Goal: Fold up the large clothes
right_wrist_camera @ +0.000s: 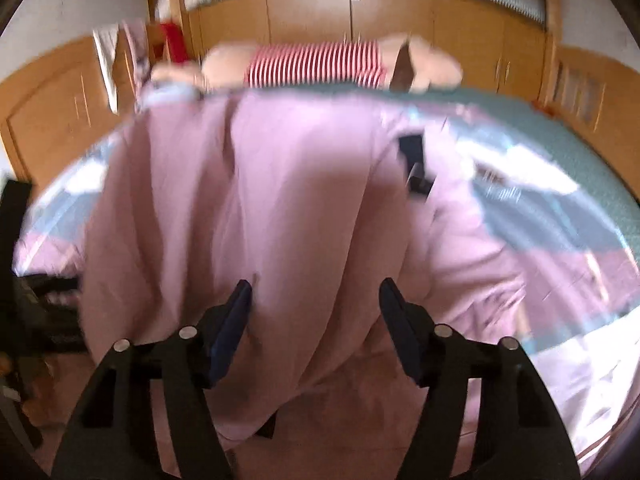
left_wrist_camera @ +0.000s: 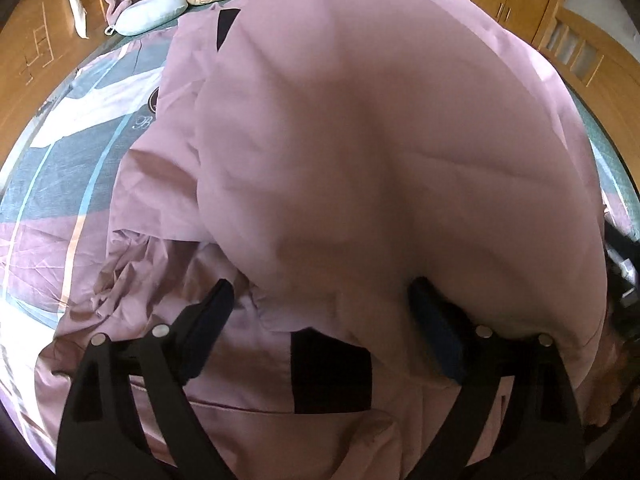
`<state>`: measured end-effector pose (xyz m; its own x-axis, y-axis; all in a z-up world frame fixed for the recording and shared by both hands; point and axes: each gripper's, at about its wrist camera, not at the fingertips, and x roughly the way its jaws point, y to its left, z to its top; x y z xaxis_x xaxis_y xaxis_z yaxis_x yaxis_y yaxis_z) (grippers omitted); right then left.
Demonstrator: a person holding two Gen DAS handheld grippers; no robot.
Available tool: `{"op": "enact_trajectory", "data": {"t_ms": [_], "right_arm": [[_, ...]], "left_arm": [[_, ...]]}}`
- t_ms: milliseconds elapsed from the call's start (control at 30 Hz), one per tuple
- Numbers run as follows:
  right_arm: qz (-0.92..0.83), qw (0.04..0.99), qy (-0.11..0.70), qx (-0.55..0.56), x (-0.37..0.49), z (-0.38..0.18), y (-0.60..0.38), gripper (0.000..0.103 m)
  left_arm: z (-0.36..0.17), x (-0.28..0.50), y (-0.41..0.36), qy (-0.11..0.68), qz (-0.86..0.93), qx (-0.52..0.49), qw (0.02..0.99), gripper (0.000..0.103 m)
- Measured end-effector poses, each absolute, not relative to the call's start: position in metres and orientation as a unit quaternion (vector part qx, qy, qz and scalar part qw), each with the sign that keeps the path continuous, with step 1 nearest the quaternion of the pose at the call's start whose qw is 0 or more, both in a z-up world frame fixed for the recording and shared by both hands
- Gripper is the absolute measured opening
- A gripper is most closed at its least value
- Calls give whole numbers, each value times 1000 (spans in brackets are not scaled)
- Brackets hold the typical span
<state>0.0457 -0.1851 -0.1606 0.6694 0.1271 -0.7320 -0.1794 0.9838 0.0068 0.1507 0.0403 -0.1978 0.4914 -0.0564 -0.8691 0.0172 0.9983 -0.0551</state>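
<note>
Pink garment point(left_wrist_camera: 360, 152) under both hand-held grippers, angled down, jaws apart.

Left gripper point(left_wrist_camera: 322, 300) black, dark blue pads, silver rivets, right gripper point(right_wrist_camera: 316, 300) alike

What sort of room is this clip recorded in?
Most likely a bedroom. A pink garment is spread over a bed with a patterned cover; a plush toy in a red striped top and a small blue pillow sit at its far end, with wooden cabinets behind.
</note>
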Motion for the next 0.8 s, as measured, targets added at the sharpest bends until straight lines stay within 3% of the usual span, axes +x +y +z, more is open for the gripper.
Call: {"op": "enact_trajectory", "data": {"t_ms": [267,333,400,500,800], "right_arm": [[68,909,407,-60,44,-175,-171,67],[68,909,407,-60,46,-178,-173,68],[67,909,406,-62,46,-178,-173,68],[67,909,406,-63,43,-178,-172,68],[69,907,411,-59,46,-181,-173,73]], "left_arm": [[-199,150,30,507,-19,-11,861,92],[-194,148,31,498,-20,-17,867,89],[-187,143,33,473,-20,-15,881,79],[-176,138,23,442,-15,18,897,79],[-196,150,29,485,-16,-13,874,86]]}}
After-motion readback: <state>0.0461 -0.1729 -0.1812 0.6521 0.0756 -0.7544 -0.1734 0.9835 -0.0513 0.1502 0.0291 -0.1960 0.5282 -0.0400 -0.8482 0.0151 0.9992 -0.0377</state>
